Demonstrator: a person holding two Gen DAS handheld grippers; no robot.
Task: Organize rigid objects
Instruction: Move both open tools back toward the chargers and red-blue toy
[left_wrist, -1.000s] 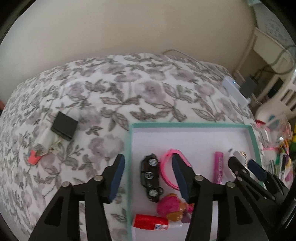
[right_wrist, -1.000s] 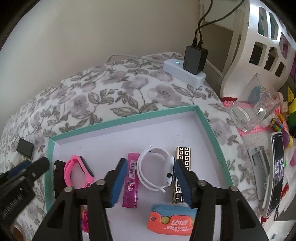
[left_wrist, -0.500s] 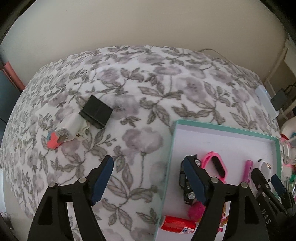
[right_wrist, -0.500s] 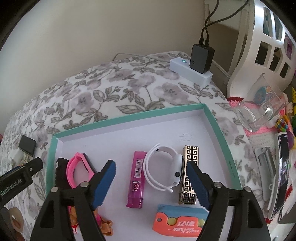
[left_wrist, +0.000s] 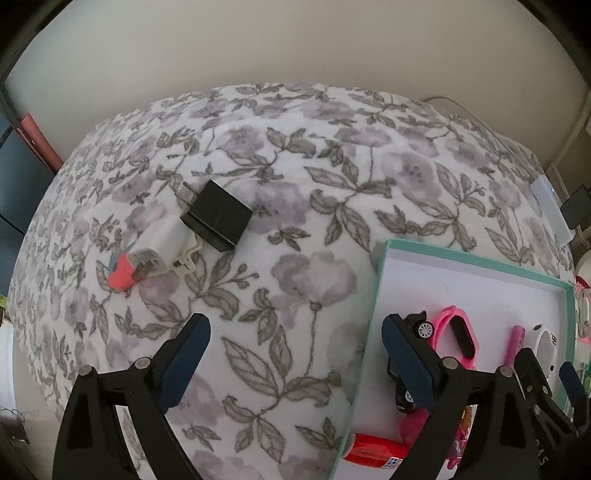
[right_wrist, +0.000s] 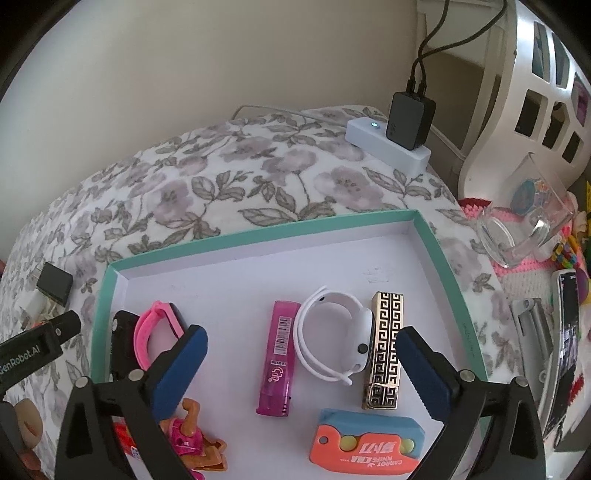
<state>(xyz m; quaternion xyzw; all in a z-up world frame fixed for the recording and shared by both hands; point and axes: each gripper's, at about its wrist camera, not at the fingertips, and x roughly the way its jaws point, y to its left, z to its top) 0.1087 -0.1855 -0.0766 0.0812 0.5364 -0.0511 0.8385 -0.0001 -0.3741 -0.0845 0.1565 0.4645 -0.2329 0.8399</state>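
Black charger plug lies outside the teal tray on the floral bedspread, at about eleven o'clock from my left hand-held gripper, which is spread wide and holds nothing. Its long axis runs from ten toward four o'clock, prongs at the far end, touching a white adapter and a coral-capped piece. My left is clearly the nearer one; I judge it should take the plug next. My right hand-held gripper, also wide open and empty, hovers over the tray's pink lighter, white watch and gold lighter, which the left view barely shows.
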